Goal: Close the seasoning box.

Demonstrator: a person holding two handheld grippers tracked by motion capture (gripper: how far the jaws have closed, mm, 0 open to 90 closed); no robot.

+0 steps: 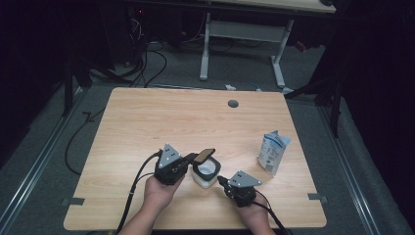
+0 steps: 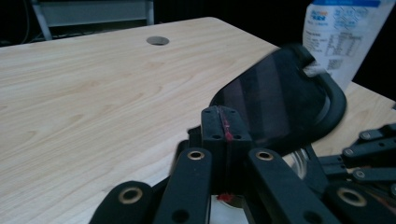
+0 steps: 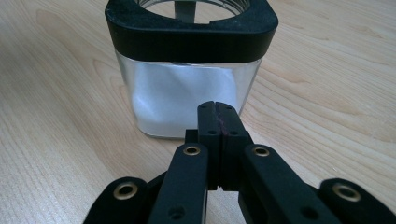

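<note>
The glass jar [image 1: 205, 172] is standing on the worktop [image 1: 147, 127] near its front edge, between the two hands, with white powder filling its lower part and a black collar around its open mouth; the left gripper [image 1: 193, 158] is holding the dark lid [image 1: 204, 155] tilted just above that mouth, its fingers [image 2: 223, 135] pressed together on the lid's near edge; the right gripper [image 3: 217, 122] is resting low just beside the jar's wall, its fingers meeting with nothing between them, and whether they are touching the glass cannot be told. A white and blue pouch [image 1: 272, 152] is standing well apart to the right. The lid step seems to be in hand, though whether it is coming off or going on is unclear; seating it would call for levelling the lid over the collar while the right gripper is steadying the jar.
</note>
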